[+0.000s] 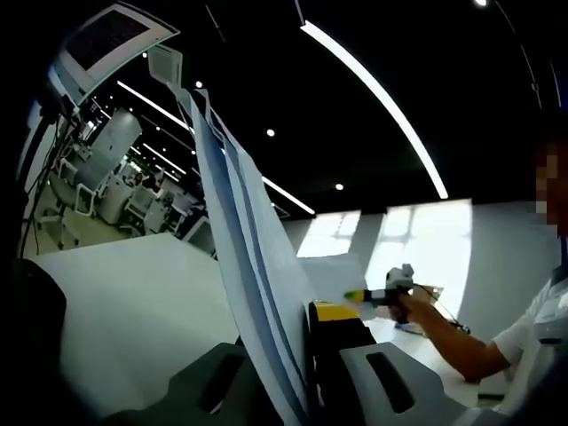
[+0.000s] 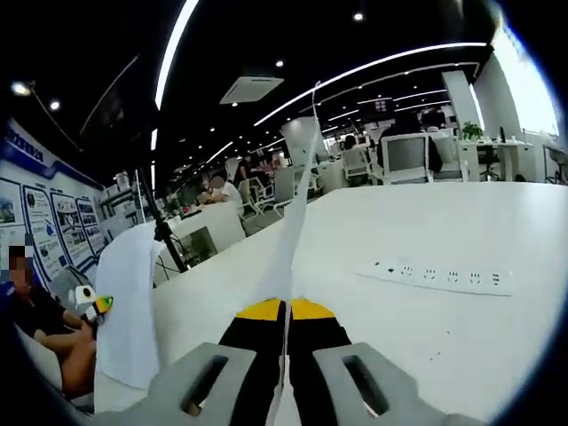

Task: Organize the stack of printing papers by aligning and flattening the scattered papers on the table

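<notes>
A stack of white printing papers stands on edge between my left gripper's jaws, which are shut on it; the sheets fan slightly and rise toward the upper left. Their far end reaches the right gripper, held in a person's hand. In the right gripper view, my right gripper is shut on a thin paper edge that runs straight up from its yellow tips. To the left, the paper curves down beside the left gripper.
The white table lies under the papers, and a white power strip rests on the table to the right. A person's arm reaches in from the right. Office chairs and desks stand behind.
</notes>
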A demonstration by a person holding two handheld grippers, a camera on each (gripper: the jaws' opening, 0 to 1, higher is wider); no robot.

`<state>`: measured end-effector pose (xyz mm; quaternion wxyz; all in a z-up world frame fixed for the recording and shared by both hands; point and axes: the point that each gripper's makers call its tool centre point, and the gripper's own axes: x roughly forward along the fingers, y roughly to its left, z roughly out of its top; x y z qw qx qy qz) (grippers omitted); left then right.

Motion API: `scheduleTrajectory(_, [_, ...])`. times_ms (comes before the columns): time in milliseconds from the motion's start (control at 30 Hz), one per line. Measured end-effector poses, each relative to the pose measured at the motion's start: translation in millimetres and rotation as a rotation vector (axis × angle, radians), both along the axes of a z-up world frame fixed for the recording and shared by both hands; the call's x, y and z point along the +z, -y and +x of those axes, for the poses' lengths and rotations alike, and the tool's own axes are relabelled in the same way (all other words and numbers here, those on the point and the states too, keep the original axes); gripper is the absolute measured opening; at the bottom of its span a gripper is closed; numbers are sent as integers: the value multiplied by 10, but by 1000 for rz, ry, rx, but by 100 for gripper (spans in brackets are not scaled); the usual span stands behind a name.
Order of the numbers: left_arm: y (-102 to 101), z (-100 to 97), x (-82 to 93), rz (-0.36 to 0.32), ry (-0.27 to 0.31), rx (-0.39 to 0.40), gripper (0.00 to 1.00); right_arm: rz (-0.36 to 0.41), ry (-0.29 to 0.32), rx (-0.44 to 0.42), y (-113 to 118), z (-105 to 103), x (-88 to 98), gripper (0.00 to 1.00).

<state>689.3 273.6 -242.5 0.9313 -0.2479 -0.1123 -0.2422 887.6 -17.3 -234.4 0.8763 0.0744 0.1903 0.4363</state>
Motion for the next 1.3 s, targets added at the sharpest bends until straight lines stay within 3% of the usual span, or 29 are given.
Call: scheduleTrajectory(1300, [15,8,-5,9,-1,5,9,91,105,33,-71,-222,526,0])
